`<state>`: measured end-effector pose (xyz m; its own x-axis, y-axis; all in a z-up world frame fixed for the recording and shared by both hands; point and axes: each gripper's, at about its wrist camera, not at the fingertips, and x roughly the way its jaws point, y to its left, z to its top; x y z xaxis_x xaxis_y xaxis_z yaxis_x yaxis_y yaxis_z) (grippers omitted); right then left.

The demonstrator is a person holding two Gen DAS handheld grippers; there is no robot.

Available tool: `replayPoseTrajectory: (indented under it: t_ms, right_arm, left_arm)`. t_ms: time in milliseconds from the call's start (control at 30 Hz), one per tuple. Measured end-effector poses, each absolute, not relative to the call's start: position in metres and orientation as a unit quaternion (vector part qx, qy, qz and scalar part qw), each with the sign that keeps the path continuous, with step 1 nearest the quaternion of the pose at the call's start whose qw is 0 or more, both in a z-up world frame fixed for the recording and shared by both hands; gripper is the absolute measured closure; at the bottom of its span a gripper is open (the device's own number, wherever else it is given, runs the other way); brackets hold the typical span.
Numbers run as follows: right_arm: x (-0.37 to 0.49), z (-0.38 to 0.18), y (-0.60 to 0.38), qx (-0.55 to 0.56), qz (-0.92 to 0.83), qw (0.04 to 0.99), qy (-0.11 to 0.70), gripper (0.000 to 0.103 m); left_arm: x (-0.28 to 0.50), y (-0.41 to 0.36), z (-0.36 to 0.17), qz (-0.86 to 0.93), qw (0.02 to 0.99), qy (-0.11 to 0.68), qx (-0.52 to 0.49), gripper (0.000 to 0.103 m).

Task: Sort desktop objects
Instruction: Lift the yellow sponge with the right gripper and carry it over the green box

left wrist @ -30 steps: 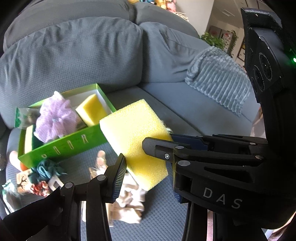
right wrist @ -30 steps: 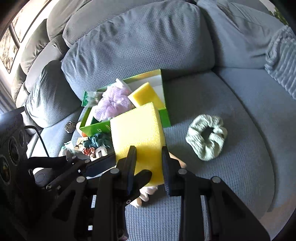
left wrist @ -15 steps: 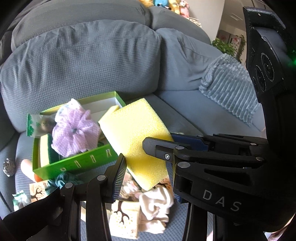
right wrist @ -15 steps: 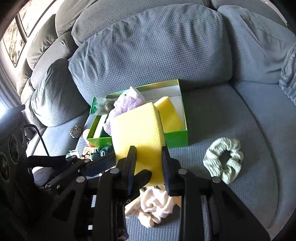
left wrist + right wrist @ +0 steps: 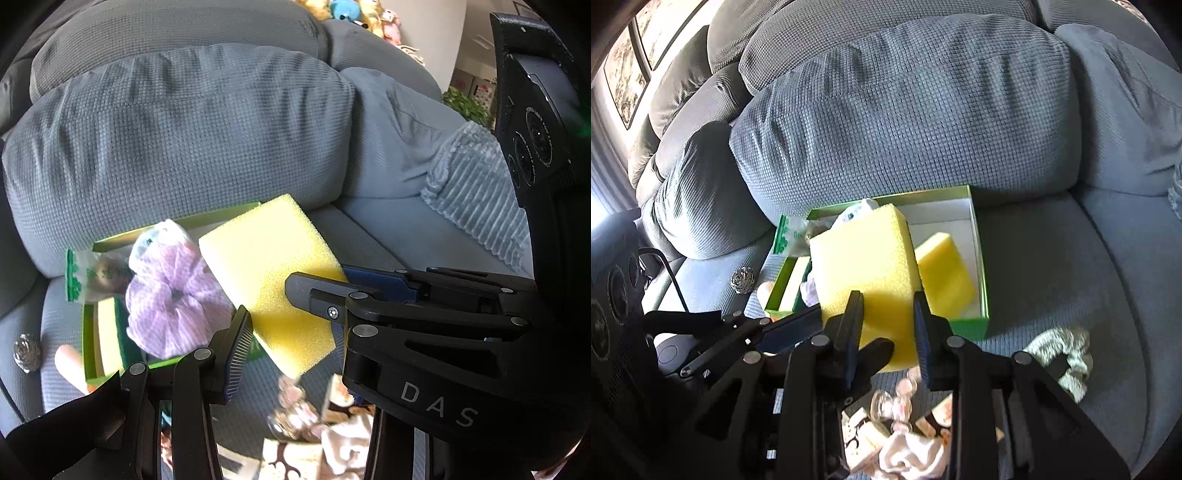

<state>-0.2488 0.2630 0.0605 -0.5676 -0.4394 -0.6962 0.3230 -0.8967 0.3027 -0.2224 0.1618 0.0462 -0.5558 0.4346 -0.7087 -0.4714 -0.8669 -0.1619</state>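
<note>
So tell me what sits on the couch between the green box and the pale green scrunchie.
Nothing: in the right wrist view, only bare grey couch seat separates the green box from the pale green scrunchie.

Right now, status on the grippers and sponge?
Left gripper and right gripper both shut on big yellow sponge. Sponge above green box. Box holds second sponge, purple scrunchie.

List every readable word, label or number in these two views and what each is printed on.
"DAS": on the black body of the right gripper, seen from the left wrist.
Green print on the clear packet in the green box: too blurred to read.
Nothing else is legible.
</note>
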Motion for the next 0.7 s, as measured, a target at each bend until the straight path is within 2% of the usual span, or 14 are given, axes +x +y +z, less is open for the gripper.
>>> replayPoseTrajectory:
  t_ms: [700]
  right_arm:
    - [-0.291, 0.099, 0.225, 0.383, -0.889, 0.247, -0.055, 0.077]
  left_arm:
    - [-0.271, 0.134, 0.085, 0.896, 0.233, 0.040, -0.376, 0.058]
